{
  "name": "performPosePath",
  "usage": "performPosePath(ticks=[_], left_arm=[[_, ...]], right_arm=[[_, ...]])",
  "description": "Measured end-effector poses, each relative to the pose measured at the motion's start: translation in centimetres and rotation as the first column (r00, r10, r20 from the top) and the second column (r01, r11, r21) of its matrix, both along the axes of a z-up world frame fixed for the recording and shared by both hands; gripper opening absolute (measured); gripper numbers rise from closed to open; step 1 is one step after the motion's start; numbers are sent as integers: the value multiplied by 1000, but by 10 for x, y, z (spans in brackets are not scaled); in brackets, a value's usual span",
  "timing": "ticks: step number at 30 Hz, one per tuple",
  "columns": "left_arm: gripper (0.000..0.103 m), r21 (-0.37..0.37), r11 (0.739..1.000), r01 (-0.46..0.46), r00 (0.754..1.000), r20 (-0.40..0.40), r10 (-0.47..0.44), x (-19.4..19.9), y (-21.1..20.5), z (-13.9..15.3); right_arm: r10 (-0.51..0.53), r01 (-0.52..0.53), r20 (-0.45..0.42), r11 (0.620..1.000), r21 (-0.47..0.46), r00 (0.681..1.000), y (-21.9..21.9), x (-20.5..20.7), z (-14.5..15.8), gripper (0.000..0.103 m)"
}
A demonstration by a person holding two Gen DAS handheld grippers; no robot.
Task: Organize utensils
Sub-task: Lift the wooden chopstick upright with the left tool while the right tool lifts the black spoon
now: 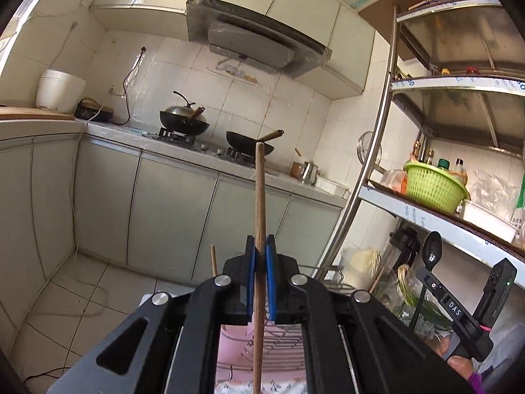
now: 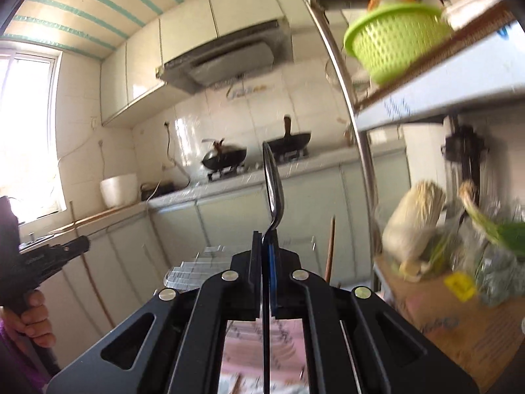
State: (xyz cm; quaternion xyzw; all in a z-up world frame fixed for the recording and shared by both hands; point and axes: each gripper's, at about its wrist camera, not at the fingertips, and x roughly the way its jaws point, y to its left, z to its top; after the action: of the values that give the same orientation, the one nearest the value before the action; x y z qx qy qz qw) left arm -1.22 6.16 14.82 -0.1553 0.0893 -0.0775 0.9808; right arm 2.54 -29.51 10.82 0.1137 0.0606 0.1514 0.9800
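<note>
My left gripper (image 1: 261,241) is shut on a long wooden stick utensil (image 1: 260,190) that stands upright between the blue pads and reaches well above them. My right gripper (image 2: 266,239) is shut on a black spoon (image 2: 273,184), bowl up and edge-on to the camera. The right gripper and its spoon (image 1: 432,249) also show at the right of the left wrist view. The left gripper (image 2: 49,252) shows at the left of the right wrist view. Another thin wooden stick (image 1: 214,261) stands just left of my left gripper. A wire rack over a pink surface (image 1: 279,338) lies below both grippers.
A metal shelf unit (image 1: 380,151) stands at the right with a green basket (image 1: 433,185) and bottles. Greens and enoki mushrooms (image 2: 413,216) sit on its lower level. A counter (image 1: 210,154) with two woks runs along the far wall, cabinets below, tiled floor at left.
</note>
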Motion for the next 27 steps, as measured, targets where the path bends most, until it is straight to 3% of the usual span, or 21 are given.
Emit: performPosePath(ticks=[8, 14, 20, 27], left_arm=[[5, 16, 997, -80, 994, 70, 79, 33, 8, 15], [5, 13, 995, -102, 991, 91, 100, 61, 10, 3], [5, 76, 991, -107, 988, 120, 98, 77, -3, -12], [5, 122, 990, -64, 997, 45, 59, 89, -17, -39]], right_arm=[[-73, 76, 88, 996, -37, 994, 8, 45, -2, 4], [-114, 124, 122, 990, -74, 986, 17, 70, -19, 4], [-137, 151, 136, 983, -101, 981, 21, 82, -32, 4], [-121, 129, 81, 986, -105, 989, 21, 79, -50, 4]])
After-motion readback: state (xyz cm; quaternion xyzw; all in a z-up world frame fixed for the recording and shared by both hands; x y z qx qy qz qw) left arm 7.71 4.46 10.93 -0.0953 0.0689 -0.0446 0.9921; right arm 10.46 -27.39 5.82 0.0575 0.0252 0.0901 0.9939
